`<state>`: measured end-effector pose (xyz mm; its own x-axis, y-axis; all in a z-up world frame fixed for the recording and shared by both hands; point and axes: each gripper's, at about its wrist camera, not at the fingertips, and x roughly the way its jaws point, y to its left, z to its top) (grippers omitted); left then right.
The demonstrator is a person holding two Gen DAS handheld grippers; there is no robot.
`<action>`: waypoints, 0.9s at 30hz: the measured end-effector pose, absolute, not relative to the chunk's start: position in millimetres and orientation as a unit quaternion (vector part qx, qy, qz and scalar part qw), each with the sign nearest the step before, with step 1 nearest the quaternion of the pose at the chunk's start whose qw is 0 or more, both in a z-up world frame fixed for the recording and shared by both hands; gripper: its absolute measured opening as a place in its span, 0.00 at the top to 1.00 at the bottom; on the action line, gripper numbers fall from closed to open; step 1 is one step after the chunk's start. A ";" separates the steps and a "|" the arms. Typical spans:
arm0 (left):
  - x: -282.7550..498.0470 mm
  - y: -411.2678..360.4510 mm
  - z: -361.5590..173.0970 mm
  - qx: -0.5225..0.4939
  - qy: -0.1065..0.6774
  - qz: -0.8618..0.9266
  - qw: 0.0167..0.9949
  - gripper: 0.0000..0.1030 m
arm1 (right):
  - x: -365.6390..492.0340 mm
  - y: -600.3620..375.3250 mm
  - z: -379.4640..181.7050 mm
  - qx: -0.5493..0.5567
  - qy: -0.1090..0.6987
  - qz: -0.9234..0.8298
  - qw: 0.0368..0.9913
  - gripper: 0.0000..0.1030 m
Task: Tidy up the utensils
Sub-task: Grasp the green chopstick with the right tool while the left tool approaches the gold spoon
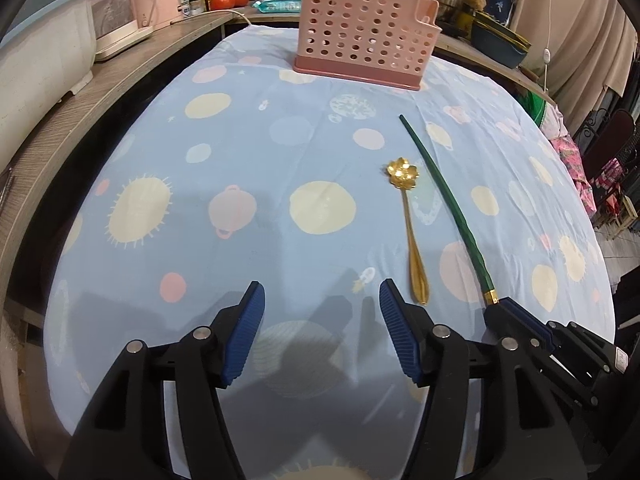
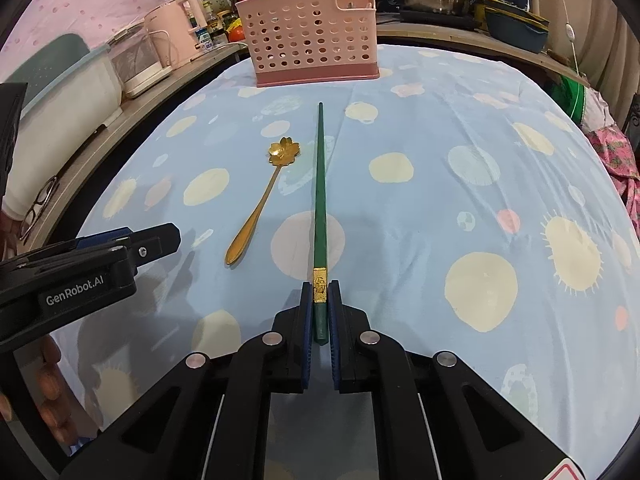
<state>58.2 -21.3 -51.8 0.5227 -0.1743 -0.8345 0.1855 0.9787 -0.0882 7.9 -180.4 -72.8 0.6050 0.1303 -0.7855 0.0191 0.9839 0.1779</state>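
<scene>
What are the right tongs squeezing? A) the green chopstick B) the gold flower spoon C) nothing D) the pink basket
A: the right tongs are shut on the green chopstick near its gold band, while the gold flower spoon lies free beside it.
</scene>
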 end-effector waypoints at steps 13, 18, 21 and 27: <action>64.1 -58.2 -59.2 0.009 0.489 -0.148 0.860 0.38 | 5.1 -200.4 -74.8 0.110 0.444 0.026 0.889 0.93; 66.1 -60.7 -64.7 0.004 0.493 -0.152 0.856 0.57 | 4.6 -202.7 -76.0 0.115 0.443 0.027 0.889 0.93; 65.6 -62.4 -65.4 0.009 0.493 -0.158 0.856 0.72 | 4.0 -203.3 -76.6 0.116 0.443 0.028 0.889 0.93; 65.7 -57.4 -62.9 -0.003 0.493 -0.164 0.854 0.89 | 3.6 -203.3 -76.6 0.117 0.443 0.029 0.888 0.93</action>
